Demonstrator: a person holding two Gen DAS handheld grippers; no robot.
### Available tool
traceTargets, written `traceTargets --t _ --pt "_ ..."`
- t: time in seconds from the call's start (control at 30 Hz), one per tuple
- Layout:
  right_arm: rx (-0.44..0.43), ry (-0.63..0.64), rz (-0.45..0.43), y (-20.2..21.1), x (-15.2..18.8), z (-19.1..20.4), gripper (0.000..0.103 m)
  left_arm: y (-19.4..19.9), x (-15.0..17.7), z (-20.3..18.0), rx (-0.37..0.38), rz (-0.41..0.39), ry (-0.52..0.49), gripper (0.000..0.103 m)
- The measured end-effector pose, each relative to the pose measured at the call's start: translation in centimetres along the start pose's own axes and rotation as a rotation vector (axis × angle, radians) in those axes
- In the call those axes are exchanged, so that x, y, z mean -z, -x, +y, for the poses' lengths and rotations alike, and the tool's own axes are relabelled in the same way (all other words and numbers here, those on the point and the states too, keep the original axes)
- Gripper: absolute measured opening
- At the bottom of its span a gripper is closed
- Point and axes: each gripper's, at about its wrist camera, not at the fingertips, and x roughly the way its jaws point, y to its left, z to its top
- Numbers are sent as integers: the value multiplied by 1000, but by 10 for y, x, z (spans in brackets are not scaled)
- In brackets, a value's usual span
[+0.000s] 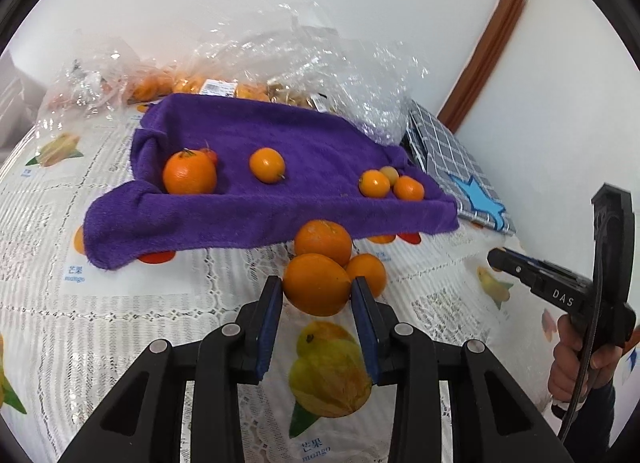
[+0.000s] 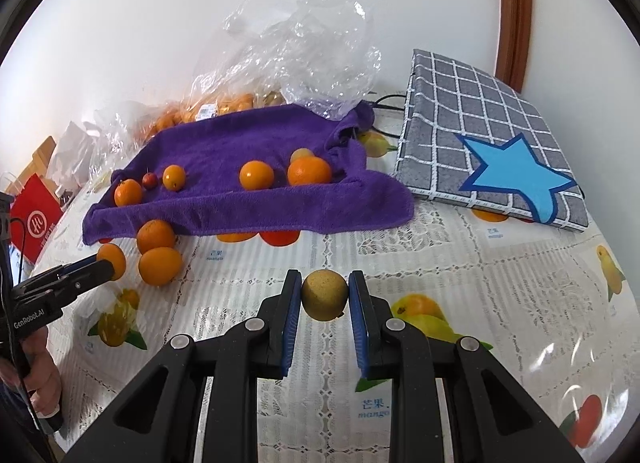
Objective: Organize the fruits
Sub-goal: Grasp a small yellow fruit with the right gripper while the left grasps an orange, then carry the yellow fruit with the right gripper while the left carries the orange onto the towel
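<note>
Left tongs (image 1: 317, 291) grip orange (image 1: 316, 283)

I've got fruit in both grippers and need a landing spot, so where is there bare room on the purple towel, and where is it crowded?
The purple towel is bare across its back half, toward the plastic bags. A smaller gap lies between the single orange and the right-hand cluster of small fruit. The front edge is crowded by three oranges on the tablecloth.

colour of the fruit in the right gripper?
Dull yellow-brown, speckled skin: the small round fruit between the right gripper fingers. Right wrist view shows it best.
</note>
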Motion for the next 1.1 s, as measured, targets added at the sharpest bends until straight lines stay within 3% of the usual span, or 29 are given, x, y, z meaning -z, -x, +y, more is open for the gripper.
traceTargets --t 0.43,0.8,1.1 --pt "5 2 -33 14 -17 -7 24 18 -16 18 -32 -59 64 34" --pt "-42 16 -79 1 -57 3 24 34 -59 34 -83 -129 63 34" --pt "-86 42 -93 -24 -96 13 24 12 -98 39 -118 -124 38 34"
